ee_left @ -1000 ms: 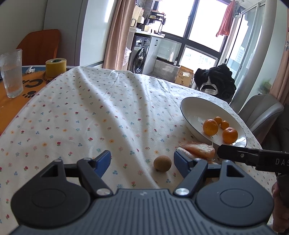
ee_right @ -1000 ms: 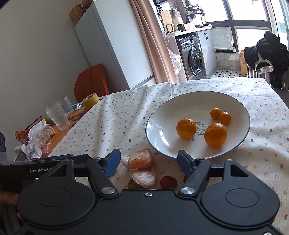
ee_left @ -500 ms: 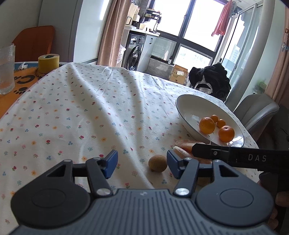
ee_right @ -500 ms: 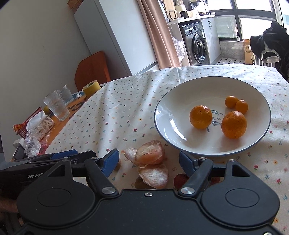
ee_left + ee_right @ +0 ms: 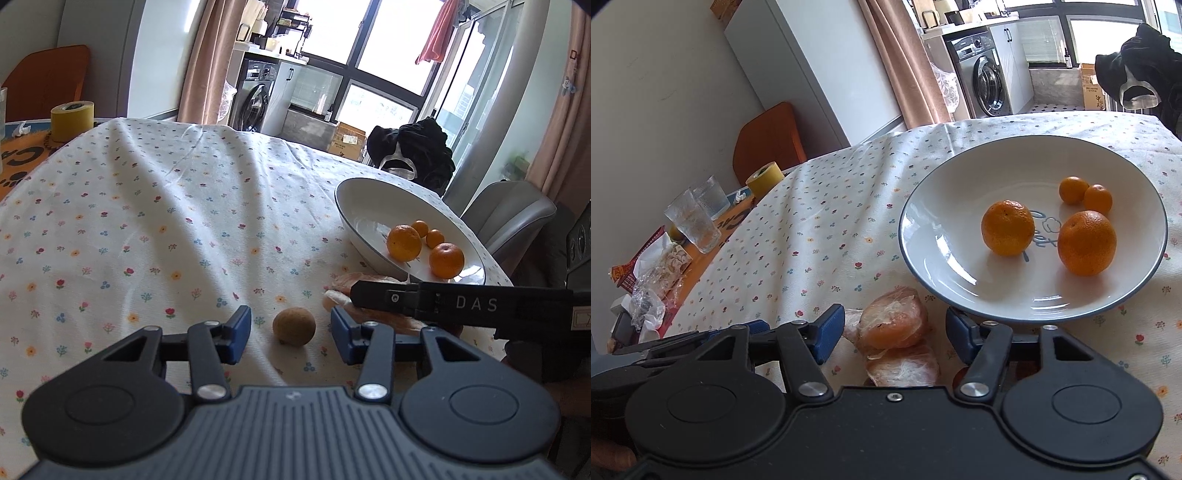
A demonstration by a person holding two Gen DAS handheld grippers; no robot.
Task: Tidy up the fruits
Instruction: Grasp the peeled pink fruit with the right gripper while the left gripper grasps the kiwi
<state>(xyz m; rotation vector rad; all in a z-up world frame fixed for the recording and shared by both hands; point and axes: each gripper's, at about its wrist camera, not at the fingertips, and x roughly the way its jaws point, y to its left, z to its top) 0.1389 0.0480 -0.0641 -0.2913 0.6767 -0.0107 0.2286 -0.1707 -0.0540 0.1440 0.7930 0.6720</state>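
Note:
A small brown round fruit (image 5: 294, 326) lies on the flowered tablecloth between the open fingers of my left gripper (image 5: 291, 334), not gripped. My right gripper (image 5: 894, 334) is open around the upper of two peeled orange pieces (image 5: 894, 325); the lower piece (image 5: 903, 365) lies just behind it, with a small red fruit (image 5: 958, 376) partly hidden. The white bowl (image 5: 923, 236) holds two larger oranges (image 5: 1007, 227) and two small ones (image 5: 1073, 190). The bowl also shows in the left wrist view (image 5: 354, 206), with the right gripper's side (image 5: 458, 303) in front of it.
A yellow tape roll (image 5: 72, 119) stands at the far left of the table. Two glasses (image 5: 692, 221) and plastic wrappers (image 5: 653, 280) sit on the orange mat at the left. A grey chair (image 5: 509, 218) stands beyond the bowl.
Both grippers moved forward and lower. The brown fruit now sits between my left fingers, and the peeled orange piece sits between my right fingers.

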